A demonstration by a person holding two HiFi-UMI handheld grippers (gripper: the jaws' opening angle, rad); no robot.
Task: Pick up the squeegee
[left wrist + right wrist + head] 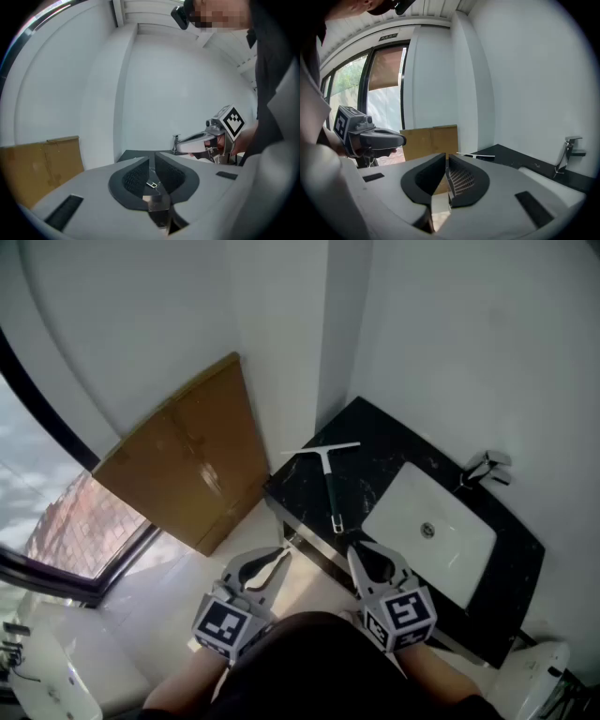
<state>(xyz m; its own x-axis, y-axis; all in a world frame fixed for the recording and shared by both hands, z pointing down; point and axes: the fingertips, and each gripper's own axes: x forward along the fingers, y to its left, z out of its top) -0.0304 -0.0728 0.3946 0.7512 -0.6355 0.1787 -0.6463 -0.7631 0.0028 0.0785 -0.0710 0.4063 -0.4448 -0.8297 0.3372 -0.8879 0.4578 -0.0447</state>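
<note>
Squeegee (329, 480) is lying flat on the black counter (380, 439), at its left part, just beside the white sink (466, 554) – pale blade edge toward the wall corner, dark handle running back toward the counter's front edge. It is lying free, with neither tool touching it.

Left gripper (279, 557) is hovering in front of the counter's near corner, a little short of the handle's end. In the left gripper view its jaws are standing clenched, only a thin slit between the pads, with nothing held. The tip of the handle is showing through that slit, beyond the jaws.

Right gripper (360, 549) is hovering at the counter's front edge, near the handle's end and the sink's near-left corner. Its jaws are pressed together and gripping nothing. In the right gripper view the squeegee's blade is showing past the jaw tips, apart from them.

Surroundings – a faucet (486, 467) is standing behind the sink, a brown cardboard panel (187, 465) is leaning against the white wall left of the counter, and a window (56, 521) is showing at far left
</note>
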